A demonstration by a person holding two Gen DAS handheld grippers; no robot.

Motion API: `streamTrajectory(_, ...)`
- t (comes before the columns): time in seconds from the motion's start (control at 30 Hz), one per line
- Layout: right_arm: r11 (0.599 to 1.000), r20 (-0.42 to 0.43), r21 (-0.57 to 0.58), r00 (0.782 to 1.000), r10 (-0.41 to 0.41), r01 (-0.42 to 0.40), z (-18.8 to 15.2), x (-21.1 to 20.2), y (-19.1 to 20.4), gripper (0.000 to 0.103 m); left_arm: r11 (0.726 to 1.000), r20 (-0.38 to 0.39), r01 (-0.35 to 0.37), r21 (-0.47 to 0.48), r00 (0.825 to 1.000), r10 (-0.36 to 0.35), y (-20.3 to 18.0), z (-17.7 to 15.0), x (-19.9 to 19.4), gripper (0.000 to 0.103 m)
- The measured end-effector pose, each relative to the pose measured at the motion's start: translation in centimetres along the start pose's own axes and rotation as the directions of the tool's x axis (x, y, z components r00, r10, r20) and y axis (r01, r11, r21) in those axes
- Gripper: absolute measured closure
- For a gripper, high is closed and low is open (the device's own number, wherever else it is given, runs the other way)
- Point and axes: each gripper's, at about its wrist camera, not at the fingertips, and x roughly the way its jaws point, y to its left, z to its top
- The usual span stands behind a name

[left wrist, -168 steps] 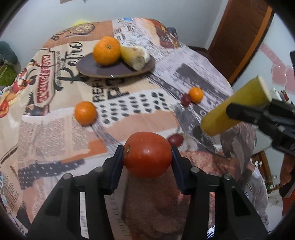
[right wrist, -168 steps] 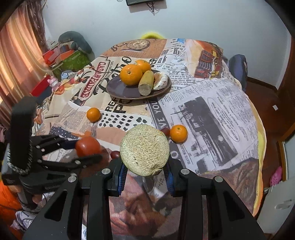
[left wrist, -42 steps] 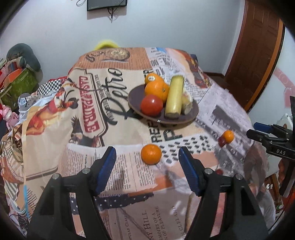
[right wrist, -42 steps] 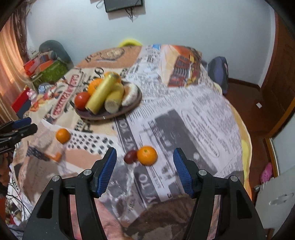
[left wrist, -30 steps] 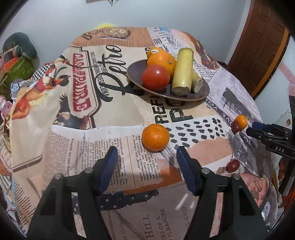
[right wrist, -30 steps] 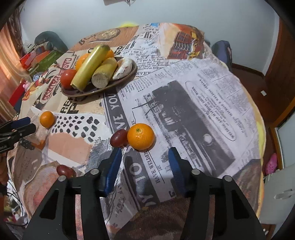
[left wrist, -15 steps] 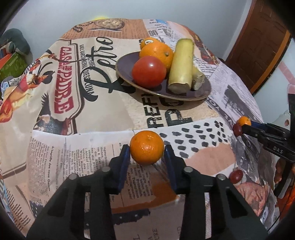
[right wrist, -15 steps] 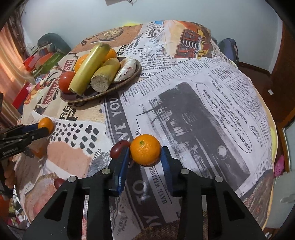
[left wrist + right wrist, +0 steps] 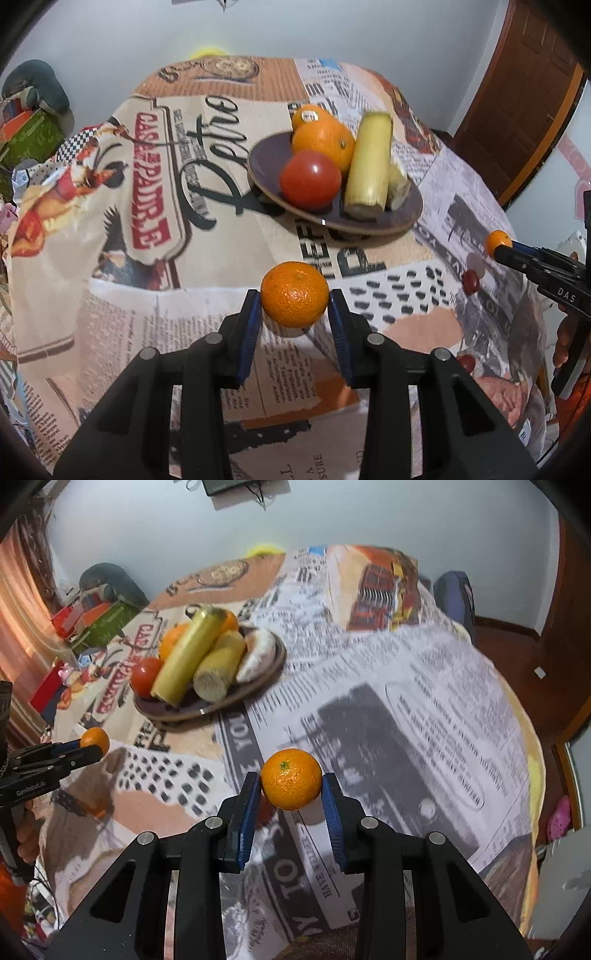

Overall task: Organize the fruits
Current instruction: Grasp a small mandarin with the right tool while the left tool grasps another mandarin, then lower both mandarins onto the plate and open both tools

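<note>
Item 1: mandarin (image 9: 294, 294), clamped between the blue pads (image 9: 249, 330) of your left gripper (image 9: 294, 325) and held above the printed tablecloth (image 9: 122, 266), on the near side of the plate. Item 2: second mandarin (image 9: 291, 778), pinched the same way in your right gripper (image 9: 290, 808), held over the newsprint section of the cloth. Each gripper's fingers are narrowed onto its fruit, with no gap showing at the pads. Item 3: dark plate (image 9: 266, 173), further back on the table, carrying 1 red tomato (image 9: 310, 180), 2 oranges (image 9: 324, 141), 1 long yellow-green stalk piece (image 9: 370, 162) lying beside them, and a shorter cut piece (image 9: 397, 184) just beyond it; the right wrist view also shows a pale item (image 9: 258, 653) at the plate's far edge. Item 4: 2 small dark red fruits (image 9: 470, 282) lying loose on the cloth to your right, well apart from the plate. Surroundings: pale wall, brown wooden door (image 9: 524, 103) at right.
</note>
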Motion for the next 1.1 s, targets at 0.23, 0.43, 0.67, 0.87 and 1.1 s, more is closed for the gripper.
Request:
streamTrajectory(0.23,0.999,0.066,0.001,0.997,0.032,-0.033,2.0,-0.7,1.2,0.072,1.000,0.063,-0.010,-0.008,0.998,0.011,0.4,1.7,-1.1,0.066)
streamTrajectory(0.43,0.999,0.093,-0.016,0.994,0.052,-0.051,3.8,0.2,2.2,0.072,1.000,0.094,-0.019,-0.014,0.995,0.021,0.9,3.3,-1.2,0.066)
streamTrajectory(0.67,0.998,0.099,-0.039,0.994,0.051,-0.048,5.7,1.9,2.6,0.072,0.999,0.119,-0.041,-0.026,0.992,0.044,1.7,5.6,-0.3,0.066)
streamTrajectory(0.87,0.997,0.095,-0.070,0.994,0.050,-0.044,7.0,3.5,3.2,0.072,0.999,0.120,-0.052,-0.014,0.991,0.053,1.8,7.3,1.1,0.066)
streamTrajectory(1.1,0.996,0.085,-0.079,0.995,0.056,-0.049,8.1,5.3,3.5,0.072,0.999,0.106,-0.049,-0.007,0.993,0.050,1.9,8.9,3.1,0.066)
